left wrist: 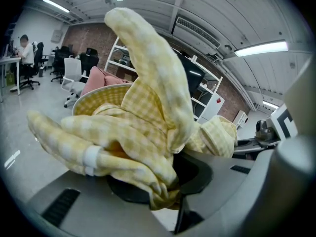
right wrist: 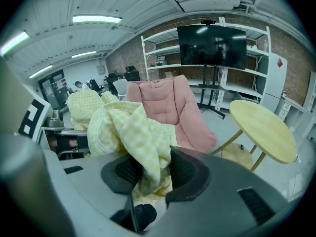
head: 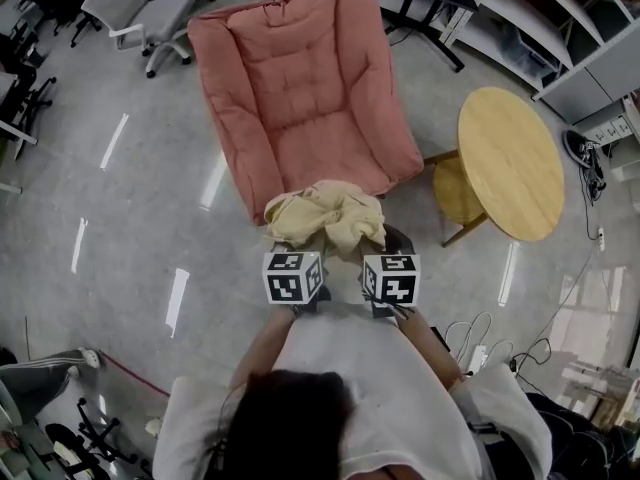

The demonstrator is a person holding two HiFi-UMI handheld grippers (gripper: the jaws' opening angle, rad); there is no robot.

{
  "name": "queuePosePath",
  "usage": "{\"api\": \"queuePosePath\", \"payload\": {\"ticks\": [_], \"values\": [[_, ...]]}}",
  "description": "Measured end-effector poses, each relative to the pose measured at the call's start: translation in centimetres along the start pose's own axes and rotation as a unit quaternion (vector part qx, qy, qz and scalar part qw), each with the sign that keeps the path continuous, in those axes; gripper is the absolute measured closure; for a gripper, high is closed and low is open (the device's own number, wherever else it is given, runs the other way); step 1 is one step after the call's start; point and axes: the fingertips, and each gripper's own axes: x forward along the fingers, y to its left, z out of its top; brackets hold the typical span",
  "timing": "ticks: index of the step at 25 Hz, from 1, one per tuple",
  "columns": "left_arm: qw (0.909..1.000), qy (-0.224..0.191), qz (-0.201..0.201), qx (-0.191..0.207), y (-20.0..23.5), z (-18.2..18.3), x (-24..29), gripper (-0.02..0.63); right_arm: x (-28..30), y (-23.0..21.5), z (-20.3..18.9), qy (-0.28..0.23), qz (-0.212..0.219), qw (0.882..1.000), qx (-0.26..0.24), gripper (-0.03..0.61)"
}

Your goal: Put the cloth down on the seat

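A pale yellow checked cloth (head: 325, 215) hangs bunched between my two grippers, just short of the pink armchair's front edge. My left gripper (left wrist: 163, 184) is shut on one bunch of the cloth (left wrist: 143, 127), which fills most of the left gripper view. My right gripper (right wrist: 150, 174) is shut on another fold of the cloth (right wrist: 133, 132). In the head view both marker cubes sit side by side, the left gripper (head: 293, 276) and the right gripper (head: 391, 278), with the jaws hidden under the cloth. The pink armchair (head: 300, 88) lies ahead, its seat (head: 320, 153) bare.
A round wooden side table (head: 508, 163) stands right of the armchair, with cables on the floor beyond it. Grey office chairs (head: 140, 13) stand at the far left. A black TV stand (right wrist: 212, 46) and shelving sit behind the armchair. A person sits at a desk far off.
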Motion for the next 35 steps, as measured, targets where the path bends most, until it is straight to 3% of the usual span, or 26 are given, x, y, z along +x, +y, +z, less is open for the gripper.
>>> {"api": "queuePosePath", "payload": {"ticks": [14,25,35], "values": [[0.9999,0.007,-0.01,0.008,3.3,3.7,2.7,0.499,3.9,0.7,3.4,-0.002,-0.006,1.0,0.02,0.431],[0.9998,-0.007,0.018,-0.007,4.4,4.9,4.9,0.499,6.8,-0.4,5.2,0.004,0.024,1.0,0.007,0.431],[0.9983,-0.017,0.049,-0.027,4.7,9.0,9.2,0.5,10.6,-3.4,10.0,0.012,0.052,0.998,-0.016,0.431]]}}
